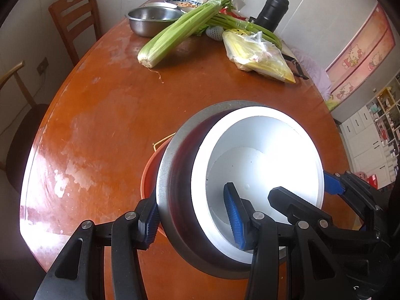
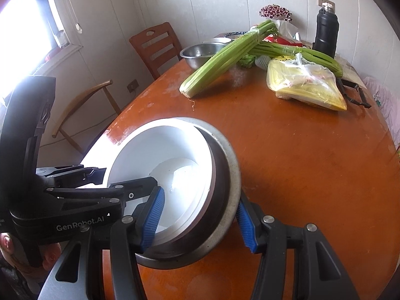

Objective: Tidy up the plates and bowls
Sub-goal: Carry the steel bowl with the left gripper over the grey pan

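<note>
Round orange-brown table (image 1: 105, 115), worn finish, white panelled walls behind. Far end crowded: celery (image 1: 180, 28), steel basin (image 1: 150, 20), bagged yellow food (image 1: 260, 57), black flask (image 1: 272, 12). Near end kept free, likely as the stacking spot.

Bowl (image 1: 260, 155), white inside with a dark wall and grey rim, is carried tilted between both tools, mouth turned toward the cameras. Left hand-held gripper (image 1: 192, 215) is clamped on the bowl's near-left rim, one blue pad outside, one inside. Right hand-held gripper (image 2: 200, 222) is clamped on the opposite rim the same way, straddling the wall. Two grips on opposite sides seem chosen to steady a wide, smooth vessel that one narrow jaw would let swing.

Below the bowl, in the left wrist view, an orange-red dish (image 1: 150, 172) with a gold edge sits on the table, mostly hidden. Judgement: the bowl is being brought down onto or into it, nesting the pieces. Contact between the two cannot be told.

Risk: tilt could make the rim catch or slip off the pads.
</note>
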The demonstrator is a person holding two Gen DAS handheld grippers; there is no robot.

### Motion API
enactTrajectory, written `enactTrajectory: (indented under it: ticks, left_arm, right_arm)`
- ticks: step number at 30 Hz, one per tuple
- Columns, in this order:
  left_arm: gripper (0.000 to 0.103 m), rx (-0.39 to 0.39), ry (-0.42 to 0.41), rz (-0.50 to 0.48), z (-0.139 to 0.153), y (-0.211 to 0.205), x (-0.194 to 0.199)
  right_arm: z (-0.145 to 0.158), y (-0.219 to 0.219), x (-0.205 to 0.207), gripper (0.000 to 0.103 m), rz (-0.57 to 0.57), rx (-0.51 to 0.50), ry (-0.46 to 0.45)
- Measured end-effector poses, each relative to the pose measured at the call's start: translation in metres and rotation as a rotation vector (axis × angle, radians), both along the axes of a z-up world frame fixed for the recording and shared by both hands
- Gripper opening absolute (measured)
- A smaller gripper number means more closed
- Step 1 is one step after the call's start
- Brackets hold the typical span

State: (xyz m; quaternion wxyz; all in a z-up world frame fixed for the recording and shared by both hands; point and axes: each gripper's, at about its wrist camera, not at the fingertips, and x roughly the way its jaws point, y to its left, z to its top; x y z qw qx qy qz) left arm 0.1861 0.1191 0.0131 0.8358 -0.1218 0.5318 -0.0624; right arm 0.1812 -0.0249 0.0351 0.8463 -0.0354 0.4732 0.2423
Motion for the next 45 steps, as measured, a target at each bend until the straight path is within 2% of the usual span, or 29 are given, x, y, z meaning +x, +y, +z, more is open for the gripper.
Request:
enactTrajectory:
  ticks: [26,45]
  left_arm:
    - [0.046,0.021,0.024,0.035,-0.016,0.012,0.007]
    - [0.047,0.044,0.006,0.035,-0.016,0.014,0.006]
  right_arm:
    - [-0.021,0.015,0.013,0.056,0.005,-0.009,0.037]
    - [-0.027,0.020,0.016,0.056,-0.008,-0.072,-0.002]
